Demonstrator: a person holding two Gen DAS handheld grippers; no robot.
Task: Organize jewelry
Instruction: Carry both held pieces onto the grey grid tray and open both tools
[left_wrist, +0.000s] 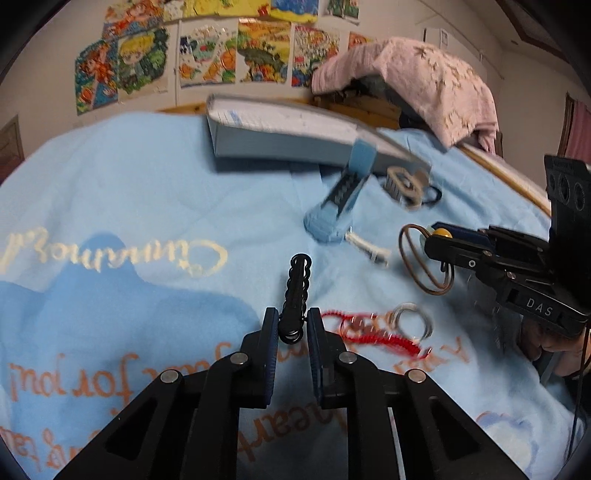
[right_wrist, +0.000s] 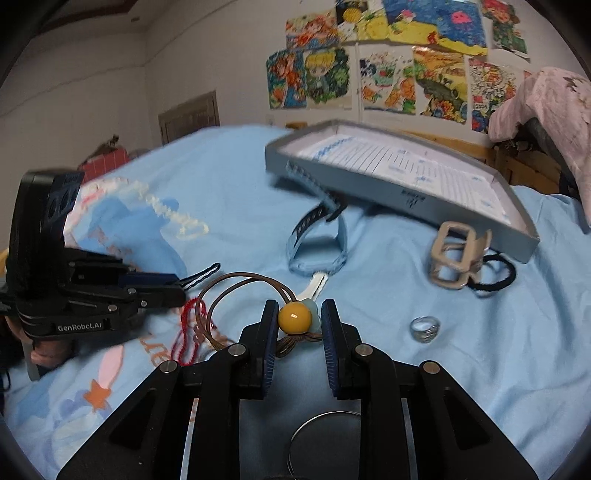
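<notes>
My left gripper (left_wrist: 293, 328) is shut on black wavy hairpins (left_wrist: 296, 284), held above the blue blanket; it also shows in the right wrist view (right_wrist: 177, 290). My right gripper (right_wrist: 294, 323) is shut on a brown hair tie with a yellow bead (right_wrist: 294, 316), its loops (right_wrist: 229, 295) trailing left; it also shows in the left wrist view (left_wrist: 430, 240). A grey box (left_wrist: 280, 133) (right_wrist: 399, 177) lies at the back. A red cord bracelet (left_wrist: 373, 330), a silver ring (right_wrist: 424, 328), a blue hair clip (right_wrist: 317, 240) and a beige clip (right_wrist: 456, 258) lie on the blanket.
A black hair elastic (right_wrist: 495, 275) lies beside the beige clip. A white clip (left_wrist: 369, 247) lies near the blue one. A pink cloth (left_wrist: 424, 81) drapes over furniture at the back right. A metal hoop (right_wrist: 325, 439) shows under my right gripper.
</notes>
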